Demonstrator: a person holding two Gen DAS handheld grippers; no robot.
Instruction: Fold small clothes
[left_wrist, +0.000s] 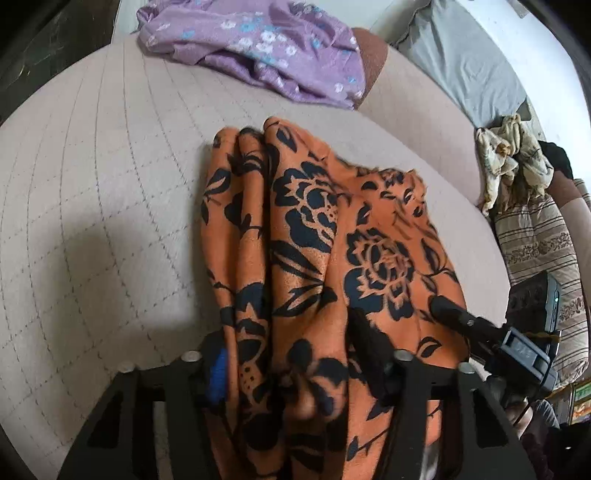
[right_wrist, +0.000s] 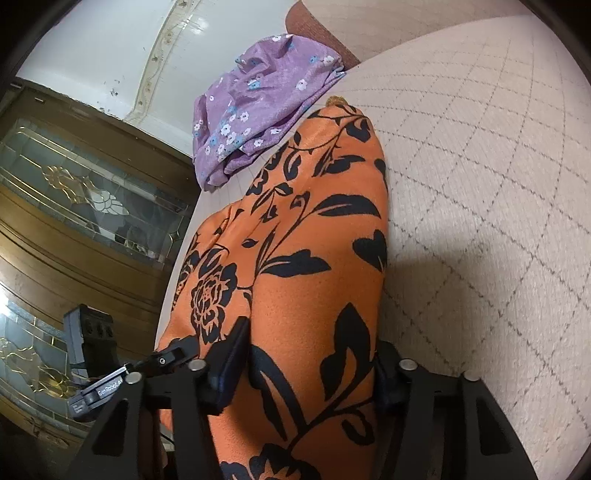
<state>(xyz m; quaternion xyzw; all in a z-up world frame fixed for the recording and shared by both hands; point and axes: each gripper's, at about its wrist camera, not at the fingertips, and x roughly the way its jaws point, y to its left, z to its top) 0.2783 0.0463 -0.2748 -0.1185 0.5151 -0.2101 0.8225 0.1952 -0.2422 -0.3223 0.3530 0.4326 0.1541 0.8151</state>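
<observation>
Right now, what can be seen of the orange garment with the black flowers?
The orange garment is soft, matte fabric printed with black roses and leaves. It lies bunched in long folds on the quilted beige cover, its far end reaching toward, but apart from, a purple floral cloth. Its near end passes between the fingers of both the left gripper and the right gripper, which press on it.
</observation>
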